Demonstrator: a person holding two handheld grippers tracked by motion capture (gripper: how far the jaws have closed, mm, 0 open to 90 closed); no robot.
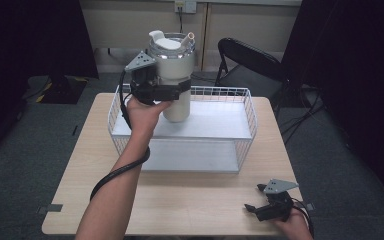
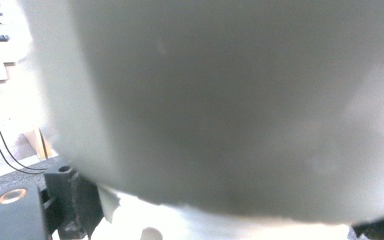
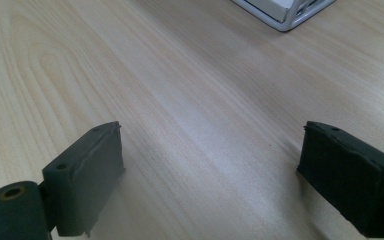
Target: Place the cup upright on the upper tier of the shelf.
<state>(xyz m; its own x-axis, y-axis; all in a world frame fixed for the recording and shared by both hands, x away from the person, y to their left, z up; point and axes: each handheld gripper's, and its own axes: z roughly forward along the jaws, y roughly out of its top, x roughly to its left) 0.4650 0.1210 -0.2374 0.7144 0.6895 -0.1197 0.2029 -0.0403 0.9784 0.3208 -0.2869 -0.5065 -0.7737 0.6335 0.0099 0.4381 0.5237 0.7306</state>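
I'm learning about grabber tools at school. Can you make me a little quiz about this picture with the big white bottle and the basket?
1. True or false: the left gripper holds the white bottle above the wire basket.
2. Where is the right gripper? A) inside the basket B) low over the wooden table's near right corner C) on the black chair
3. Fill in: the right gripper's jaws stand wide ____.

Key: 1 true: its jaws clamp the bottle's body, lifted over the basket's left part. 2 B. 3 open, with bare table between them.
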